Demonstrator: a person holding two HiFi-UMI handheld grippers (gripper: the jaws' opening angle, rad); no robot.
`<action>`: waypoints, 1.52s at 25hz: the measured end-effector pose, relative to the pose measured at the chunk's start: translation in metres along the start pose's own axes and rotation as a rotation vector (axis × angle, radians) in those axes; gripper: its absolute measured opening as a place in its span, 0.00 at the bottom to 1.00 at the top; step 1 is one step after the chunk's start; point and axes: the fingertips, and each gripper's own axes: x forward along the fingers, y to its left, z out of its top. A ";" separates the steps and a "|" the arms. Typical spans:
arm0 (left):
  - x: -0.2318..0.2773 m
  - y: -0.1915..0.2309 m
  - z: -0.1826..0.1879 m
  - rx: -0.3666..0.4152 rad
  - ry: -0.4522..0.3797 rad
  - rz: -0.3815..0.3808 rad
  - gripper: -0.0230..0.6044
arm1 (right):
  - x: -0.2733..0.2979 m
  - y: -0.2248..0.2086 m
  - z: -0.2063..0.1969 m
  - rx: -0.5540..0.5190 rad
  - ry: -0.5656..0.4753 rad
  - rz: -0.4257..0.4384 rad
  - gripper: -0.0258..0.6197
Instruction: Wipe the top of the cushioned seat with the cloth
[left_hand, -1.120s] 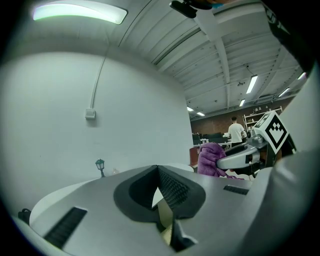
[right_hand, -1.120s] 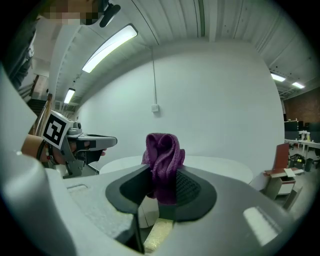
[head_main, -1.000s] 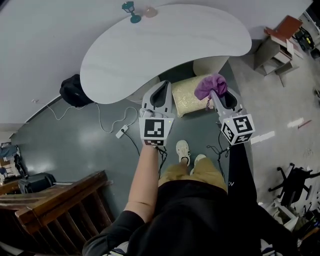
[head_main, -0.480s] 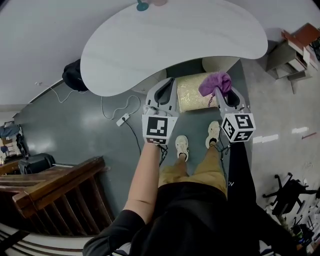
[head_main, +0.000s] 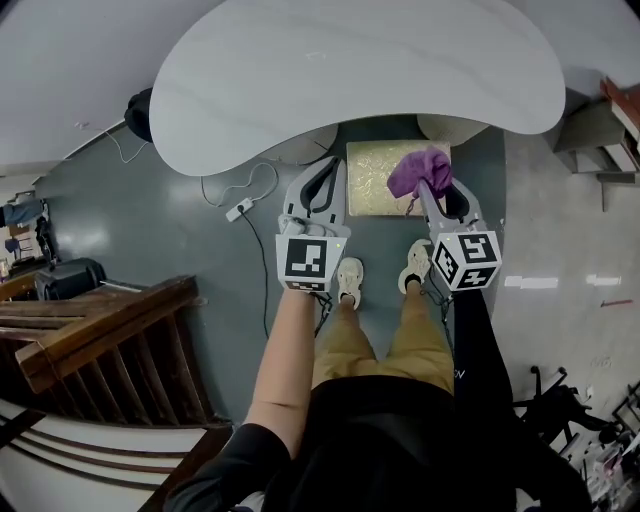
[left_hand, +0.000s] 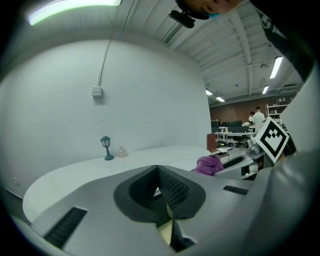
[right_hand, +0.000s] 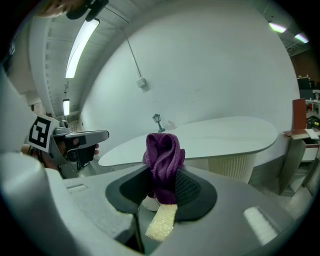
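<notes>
Right claw (right_hand: 162, 186) is clamped on the purple cloth (right_hand: 161, 152), which bunches up above its tips. Left claw (left_hand: 159, 192) is closed with nothing in it. In the head view, the white surface (head_main: 350, 70) overhangs the far edge of the cushioned seat (head_main: 372, 185), and its ribbed base (head_main: 450, 128) stands just beside the seat. A cable (head_main: 235, 195) lies on the floor to the left. The cloth hangs over the seat's right part. Only the gripper views show a small green lamp (left_hand: 105, 148) on the surface.
</notes>
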 end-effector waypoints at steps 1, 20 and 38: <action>0.003 0.000 -0.003 -0.003 0.007 0.012 0.05 | 0.004 -0.002 -0.003 -0.007 0.006 0.012 0.22; 0.065 0.043 -0.153 -0.010 0.098 -0.059 0.05 | 0.119 -0.011 -0.145 -0.038 0.212 -0.003 0.22; 0.099 0.086 -0.222 -0.056 0.113 -0.104 0.05 | 0.250 -0.003 -0.230 0.071 0.418 0.010 0.22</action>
